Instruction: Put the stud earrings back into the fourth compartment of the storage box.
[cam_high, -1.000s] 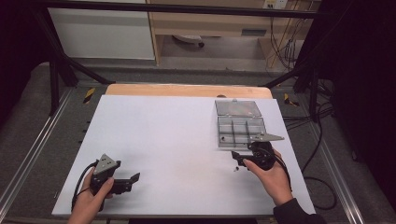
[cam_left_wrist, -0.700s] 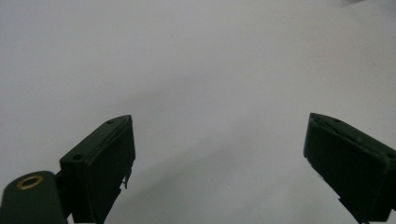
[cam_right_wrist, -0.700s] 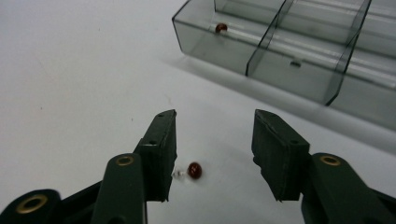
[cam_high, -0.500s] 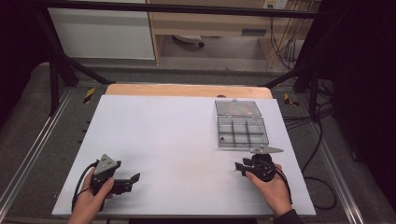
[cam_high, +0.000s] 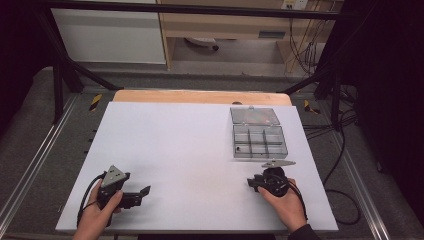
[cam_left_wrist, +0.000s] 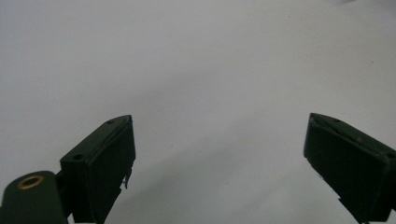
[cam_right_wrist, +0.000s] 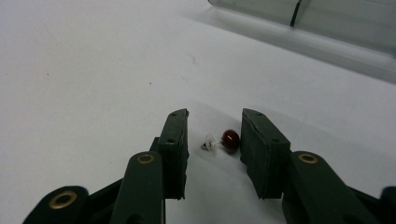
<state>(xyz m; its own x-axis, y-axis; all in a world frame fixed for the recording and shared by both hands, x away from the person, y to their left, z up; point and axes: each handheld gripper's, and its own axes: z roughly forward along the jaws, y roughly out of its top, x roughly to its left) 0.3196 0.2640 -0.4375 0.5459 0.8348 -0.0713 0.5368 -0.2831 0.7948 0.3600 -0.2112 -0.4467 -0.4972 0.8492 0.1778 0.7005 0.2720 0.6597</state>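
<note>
Red bead earring (cam_right_wrist: 225, 139) is lying on the white tabletop (cam_high: 190, 145) right between the jaws of the right hand-held gripper (cam_right_wrist: 215, 135), which have just been closing in but aren't pinching it yet, the bead sitting just beside one pad and the clear back nearer the other. A bit past that is the clear compartment box (cam_high: 260, 141) with its lid flipped open. The left hand-held gripper (cam_high: 142, 192) rests well apart near the front edge, jaws wide with nothing in them.
</note>
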